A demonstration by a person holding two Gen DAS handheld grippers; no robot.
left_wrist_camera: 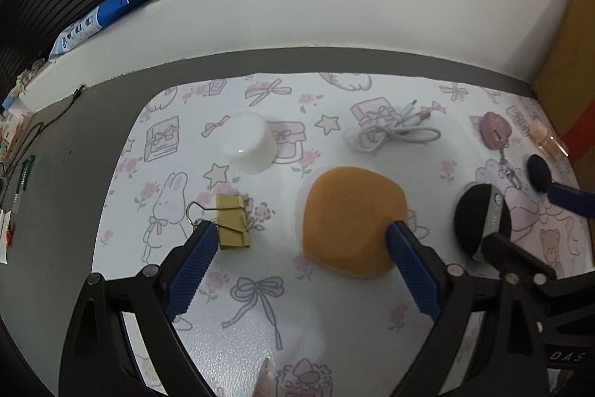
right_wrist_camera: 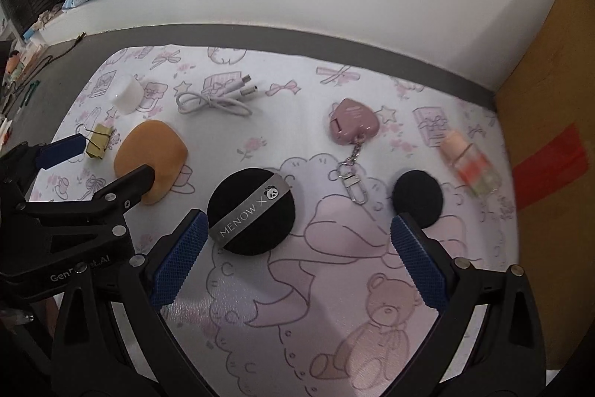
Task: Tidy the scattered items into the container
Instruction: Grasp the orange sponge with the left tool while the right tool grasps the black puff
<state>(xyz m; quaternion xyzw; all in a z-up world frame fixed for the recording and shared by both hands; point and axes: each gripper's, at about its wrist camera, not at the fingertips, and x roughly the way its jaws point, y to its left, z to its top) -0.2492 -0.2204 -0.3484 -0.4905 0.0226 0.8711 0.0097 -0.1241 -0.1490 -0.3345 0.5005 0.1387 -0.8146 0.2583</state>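
Both hand-held grippers hang over the printed mat (right_wrist_camera: 334, 285), jaws spread wide and empty. Left gripper (left_wrist_camera: 303, 237) brackets bare mat between the gold binder clip (left_wrist_camera: 232, 226) on its left and the orange sponge (left_wrist_camera: 351, 222) on its right. Right gripper (right_wrist_camera: 297, 229) sits between the large black puff (right_wrist_camera: 251, 211) and the small black pad (right_wrist_camera: 418, 198). Farther off lie the white cup (left_wrist_camera: 249, 146), cable (left_wrist_camera: 394, 129) and heart keychain (right_wrist_camera: 353, 121). No item appears lifted yet; the approach step seems in hand. Next, each gripper must centre on one item and close.
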